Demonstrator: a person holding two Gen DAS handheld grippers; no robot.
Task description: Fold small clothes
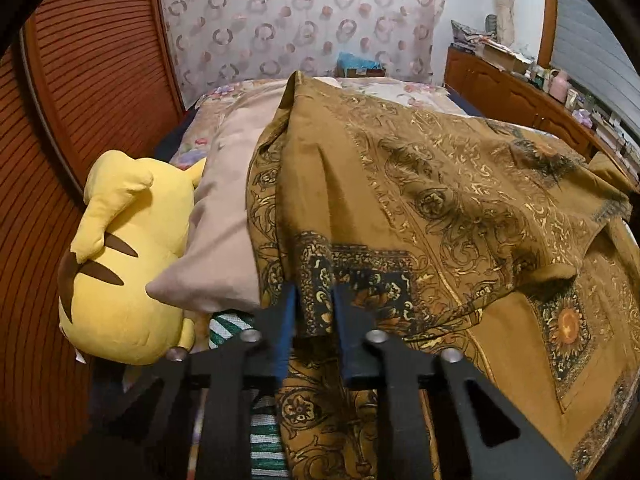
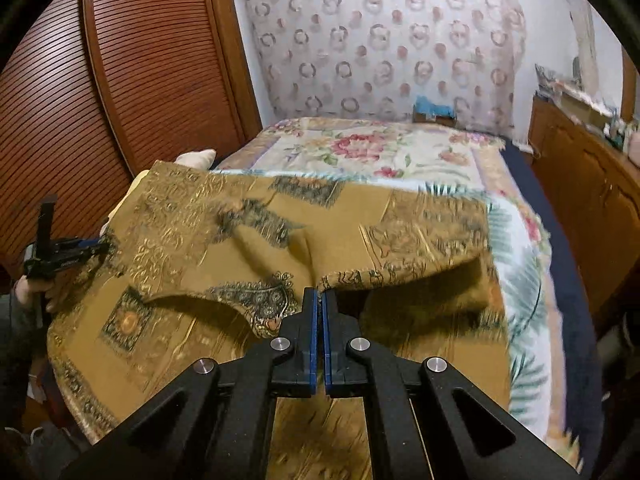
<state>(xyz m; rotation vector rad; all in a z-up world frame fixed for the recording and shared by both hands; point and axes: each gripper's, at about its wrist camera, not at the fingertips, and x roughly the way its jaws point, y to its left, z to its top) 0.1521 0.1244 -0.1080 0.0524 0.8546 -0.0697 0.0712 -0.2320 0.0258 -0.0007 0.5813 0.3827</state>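
Note:
A mustard-brown patterned cloth [image 1: 432,184] lies spread over the bed and is partly lifted; it also shows in the right wrist view [image 2: 224,248]. My left gripper [image 1: 314,292] is shut on the cloth's dark-patterned left corner. It shows from the side at the left of the right wrist view [image 2: 102,246]. My right gripper [image 2: 319,296] is shut on the cloth's near edge and holds that edge raised, so a fold of cloth hangs above the layer below.
The bed has a floral cover [image 2: 360,148]. A yellow plush toy [image 1: 128,264] and a beige pillow [image 1: 224,232] lie at the left. A slatted wooden wardrobe [image 2: 120,60] stands at the left, a wooden dresser [image 2: 584,184] at the right, a patterned curtain [image 2: 380,40] behind.

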